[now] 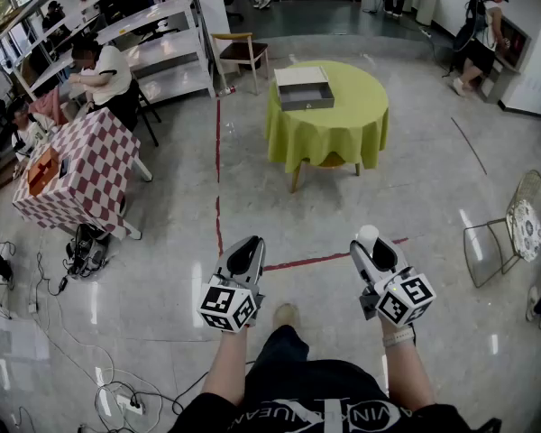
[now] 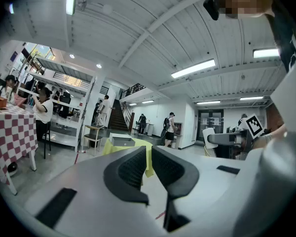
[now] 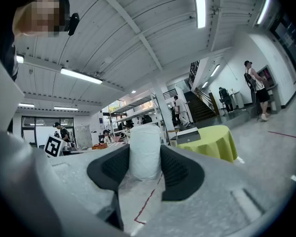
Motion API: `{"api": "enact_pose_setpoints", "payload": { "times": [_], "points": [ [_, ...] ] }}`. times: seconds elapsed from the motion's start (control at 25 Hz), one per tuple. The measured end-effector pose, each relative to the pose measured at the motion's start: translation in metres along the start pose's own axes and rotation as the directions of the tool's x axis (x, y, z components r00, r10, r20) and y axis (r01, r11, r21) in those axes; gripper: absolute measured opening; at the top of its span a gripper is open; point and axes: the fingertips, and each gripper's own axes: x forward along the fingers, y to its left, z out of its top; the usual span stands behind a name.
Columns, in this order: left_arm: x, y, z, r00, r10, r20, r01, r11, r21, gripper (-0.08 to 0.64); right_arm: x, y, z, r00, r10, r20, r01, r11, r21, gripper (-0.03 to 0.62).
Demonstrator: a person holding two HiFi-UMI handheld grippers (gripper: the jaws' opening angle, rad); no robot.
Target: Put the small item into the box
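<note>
A white cylindrical small item [image 1: 368, 234] [image 3: 145, 152] stands upright between the pads of my right gripper [image 1: 371, 244] [image 3: 145, 166], which is shut on it and held level at waist height. My left gripper [image 1: 247, 251] [image 2: 149, 164] is beside it, shut, with nothing between its pads. The grey open box [image 1: 304, 88] [image 2: 122, 141] [image 3: 187, 136] lies on a round table with a yellow-green cloth [image 1: 329, 129], well ahead of both grippers across the floor. I am standing; my legs and a shoe show below.
A red-and-white checkered table [image 1: 72, 165] with seated people stands at the left, with cables [image 1: 81, 251] on the floor by it. A wooden chair [image 1: 242, 52] is behind the round table, a wire chair [image 1: 514, 233] at the right. Red tape [image 1: 218, 179] runs along the floor.
</note>
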Motion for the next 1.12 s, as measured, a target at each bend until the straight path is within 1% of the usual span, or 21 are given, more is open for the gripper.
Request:
{"api": "enact_pose_setpoints", "payload": {
  "times": [0.2, 0.52, 0.64, 0.84, 0.96, 1.12],
  "points": [
    [0.042, 0.029, 0.005, 1.0, -0.012, -0.012, 0.013, 1.0, 0.016, 0.037, 0.046, -0.025, 0.004, 1.0, -0.003, -0.001, 0.003, 1.0, 0.011, 0.189],
    [0.098, 0.076, 0.008, 0.999, -0.037, -0.035, 0.037, 0.999, -0.001, 0.037, 0.108, -0.056, 0.003, 0.999, -0.041, -0.017, 0.042, 0.999, 0.035, 0.189],
    [0.116, 0.092, 0.011, 0.998, -0.051, -0.041, 0.051, 0.999, 0.001, 0.037, 0.127, -0.066, 0.006, 0.998, -0.057, -0.004, 0.057, 0.997, 0.049, 0.189],
    [0.14, 0.112, 0.014, 0.996, -0.074, -0.04, 0.074, 0.997, 0.005, 0.037, 0.152, -0.075, 0.011, 0.997, -0.074, 0.019, 0.073, 0.996, 0.055, 0.189],
    [0.146, 0.119, 0.019, 0.997, -0.074, -0.036, 0.074, 0.997, -0.003, 0.037, 0.16, -0.077, 0.012, 0.997, -0.08, 0.015, 0.079, 0.995, 0.067, 0.189],
    [0.15, 0.124, 0.015, 0.997, -0.071, -0.038, 0.07, 0.997, -0.017, 0.037, 0.164, -0.083, 0.014, 0.996, -0.085, 0.019, 0.084, 0.993, 0.078, 0.189]
  ]
}}
